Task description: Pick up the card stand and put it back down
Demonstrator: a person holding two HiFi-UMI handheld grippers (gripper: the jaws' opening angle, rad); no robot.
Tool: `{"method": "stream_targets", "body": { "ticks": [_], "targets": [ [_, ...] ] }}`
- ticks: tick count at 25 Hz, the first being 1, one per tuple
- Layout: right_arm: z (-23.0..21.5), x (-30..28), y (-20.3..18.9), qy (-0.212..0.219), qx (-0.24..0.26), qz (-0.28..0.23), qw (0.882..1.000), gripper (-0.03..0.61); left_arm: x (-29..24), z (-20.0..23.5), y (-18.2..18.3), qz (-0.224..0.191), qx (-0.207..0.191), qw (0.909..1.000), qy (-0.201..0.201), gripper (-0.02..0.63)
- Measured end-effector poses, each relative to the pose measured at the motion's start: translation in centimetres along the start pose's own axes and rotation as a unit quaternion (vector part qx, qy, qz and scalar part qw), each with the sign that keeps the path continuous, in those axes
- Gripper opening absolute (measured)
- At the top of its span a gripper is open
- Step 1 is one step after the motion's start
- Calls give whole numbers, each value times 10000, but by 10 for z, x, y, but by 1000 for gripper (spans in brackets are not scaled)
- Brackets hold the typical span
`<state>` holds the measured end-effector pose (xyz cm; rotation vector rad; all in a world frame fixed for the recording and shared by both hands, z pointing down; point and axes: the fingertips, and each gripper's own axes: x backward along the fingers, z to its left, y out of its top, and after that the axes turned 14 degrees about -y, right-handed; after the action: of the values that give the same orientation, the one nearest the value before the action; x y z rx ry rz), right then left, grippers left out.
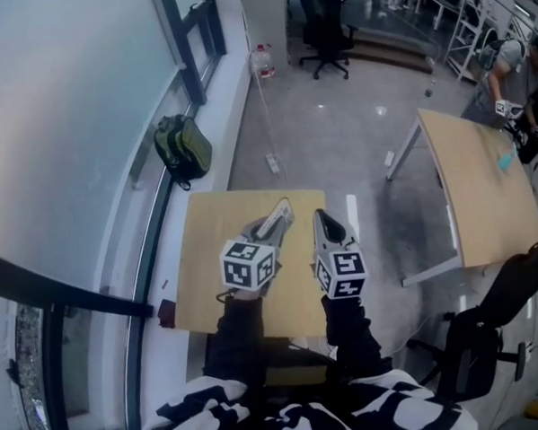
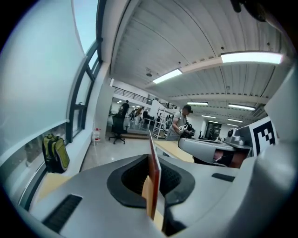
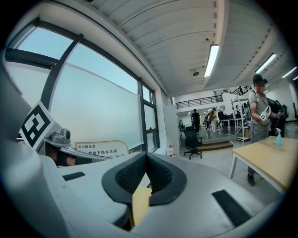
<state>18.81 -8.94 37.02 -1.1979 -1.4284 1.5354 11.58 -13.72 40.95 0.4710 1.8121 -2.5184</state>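
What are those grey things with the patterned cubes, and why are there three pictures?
There is no robot here. A person holds a hand-held gripper in each hand, and the marker cubes are part of those tools. The head view comes from a camera on the person's head, looking down at the left gripper and right gripper above a small wooden table. The other two pictures come from cameras riding on each gripper, looking along its jaws. The left gripper is shut on a thin card stand, seen edge-on in its own view. The right gripper view shows the stand's printed face. The right gripper's jaws are together on nothing.
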Motion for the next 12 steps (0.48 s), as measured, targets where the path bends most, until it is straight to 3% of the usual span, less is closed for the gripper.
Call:
{"method": "stream_targets", "body": {
  "ticks": [3,7,12],
  "targets": [
    [7,4,13,39,0,-121,9999,17,13,-7,19,-318,-65,9995,68,23],
    [17,9,22,68,35,-208,9998,17,31,-11,37,-469,-522,9966,437,23],
    [36,13,25,211,105,-231,9995,17,56,-8,50,-829,-1053,9856,1030,23]
  ]
}}
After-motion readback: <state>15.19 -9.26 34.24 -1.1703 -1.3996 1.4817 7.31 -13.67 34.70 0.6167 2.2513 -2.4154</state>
